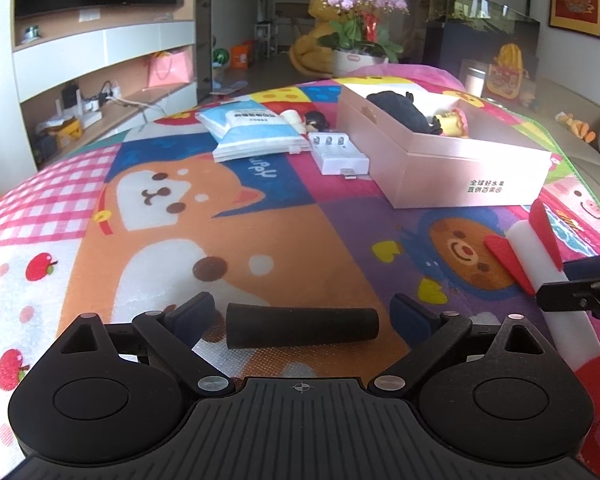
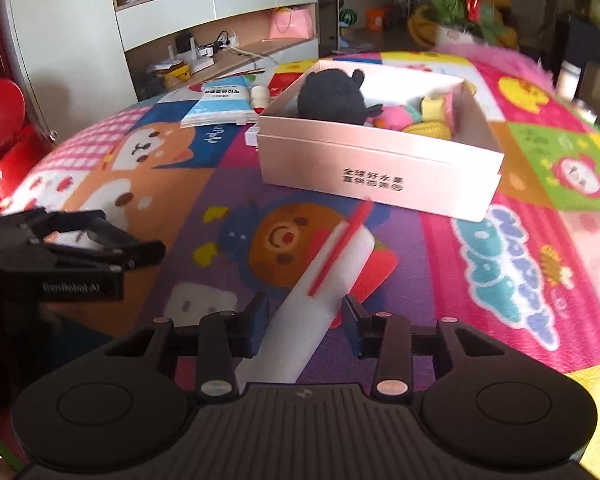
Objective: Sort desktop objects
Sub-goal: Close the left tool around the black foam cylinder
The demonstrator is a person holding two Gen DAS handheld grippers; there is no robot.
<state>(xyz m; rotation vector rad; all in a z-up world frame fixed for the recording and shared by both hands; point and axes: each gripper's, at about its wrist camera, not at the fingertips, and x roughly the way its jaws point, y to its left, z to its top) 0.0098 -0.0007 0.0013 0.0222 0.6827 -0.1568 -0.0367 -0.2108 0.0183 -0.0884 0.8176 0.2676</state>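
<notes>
A black foam cylinder [image 1: 302, 327] lies crosswise on the colourful mat between the open fingers of my left gripper [image 1: 306, 314]. My right gripper [image 2: 306, 320] is shut on a white and red foam rocket [image 2: 324, 280], also seen at the right edge of the left wrist view [image 1: 540, 264], lifted above the mat. A pink cardboard box [image 2: 380, 168] [image 1: 452, 168] holds a black plush [image 2: 334, 98] and small toys [image 2: 420, 120]. The left gripper shows in the right wrist view [image 2: 152, 250].
Left of the box lie a white battery charger [image 1: 338, 154], a blue-white tissue pack [image 1: 256, 130] [image 2: 220, 106] and a small white bottle [image 1: 292, 116]. A red object [image 2: 0, 140] stands off the mat's left edge. Shelves and flowers are behind.
</notes>
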